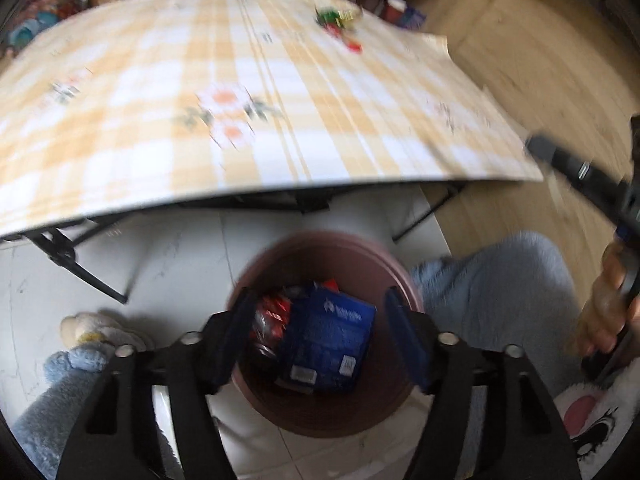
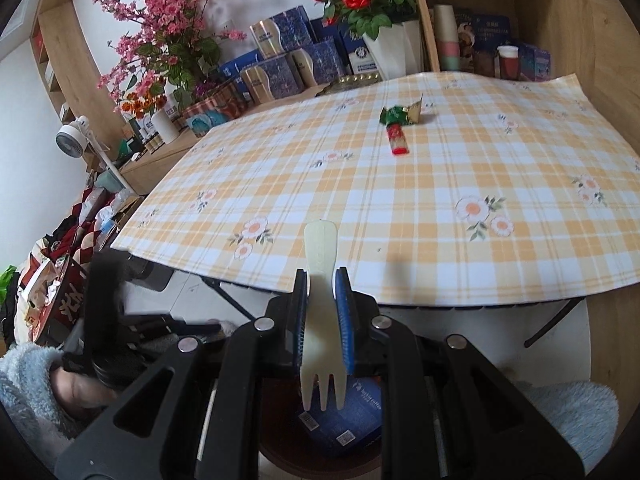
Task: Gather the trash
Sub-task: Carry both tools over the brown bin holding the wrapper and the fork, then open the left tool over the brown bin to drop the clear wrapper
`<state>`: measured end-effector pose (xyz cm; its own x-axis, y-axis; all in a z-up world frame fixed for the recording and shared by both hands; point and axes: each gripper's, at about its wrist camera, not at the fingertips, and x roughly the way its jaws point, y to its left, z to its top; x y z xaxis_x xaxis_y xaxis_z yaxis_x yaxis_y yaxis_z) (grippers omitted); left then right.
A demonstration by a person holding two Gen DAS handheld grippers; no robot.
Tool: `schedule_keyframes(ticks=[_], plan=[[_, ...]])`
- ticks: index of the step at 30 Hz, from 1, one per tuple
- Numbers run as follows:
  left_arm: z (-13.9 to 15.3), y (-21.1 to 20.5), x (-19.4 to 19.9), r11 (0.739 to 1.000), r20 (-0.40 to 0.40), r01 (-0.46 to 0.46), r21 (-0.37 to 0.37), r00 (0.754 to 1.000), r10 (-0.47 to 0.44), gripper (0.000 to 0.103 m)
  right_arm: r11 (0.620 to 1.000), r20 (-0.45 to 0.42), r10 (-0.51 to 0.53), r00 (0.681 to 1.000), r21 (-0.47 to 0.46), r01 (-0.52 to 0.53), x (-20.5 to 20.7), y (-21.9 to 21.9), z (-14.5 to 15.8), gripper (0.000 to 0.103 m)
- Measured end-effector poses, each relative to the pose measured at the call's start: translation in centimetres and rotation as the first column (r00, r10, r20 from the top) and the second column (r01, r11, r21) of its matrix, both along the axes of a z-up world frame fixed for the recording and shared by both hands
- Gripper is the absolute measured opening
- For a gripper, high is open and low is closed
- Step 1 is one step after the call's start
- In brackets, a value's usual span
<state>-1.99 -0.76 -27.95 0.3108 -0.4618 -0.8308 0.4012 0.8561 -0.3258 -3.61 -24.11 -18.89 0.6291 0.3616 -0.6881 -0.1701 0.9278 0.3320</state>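
The left tool point(image 1: 316, 336) gapes empty over the round maroon plastic bin point(image 1: 340, 408) on the near floor, while the right tool point(image 2: 322, 320) grips 1 cream plastic fork point(image 2: 322, 320) above it for dropping; 2 wrappers point(image 2: 398, 128) lie on the far tabletop point(image 2: 360, 208)

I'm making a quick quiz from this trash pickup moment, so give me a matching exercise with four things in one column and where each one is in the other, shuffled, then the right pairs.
Things:
1. plastic fork
2. blue box
3. green and red wrappers
4. left gripper

Places or states:
A. lying on the checked tablecloth
B. open, above the bin
C. inside the brown bin
D. clamped in the right gripper

Pairs: 1-D, 2-C, 3-A, 4-B
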Motion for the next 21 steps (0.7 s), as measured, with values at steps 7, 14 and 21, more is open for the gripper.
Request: schedule_keyframes(ticks=[7,14,21], plan=[[4.2,2.5,-2.6,0.978,0.204,-0.199,0.055,0.962,0.184,0.096,0.999,-0.097,0.050,0.994,-0.008,-0.051,-0.4,2.1,-2.9,0.018],[5.6,5.1,-3.6,0.944,0.275,-0.325,0.050,0.913,0.300,0.097,0.999,-0.183,0.048,0.982,-0.010,-0.051,0.0,2.9,-4.9,0.018],[4.8,5.5,-3.3,0.933,0.240,-0.354,0.060,0.913,0.330,0.097,0.999,-0.232,0.046,0.972,-0.010,-0.050,0.1,3.0,-6.0,0.018]])
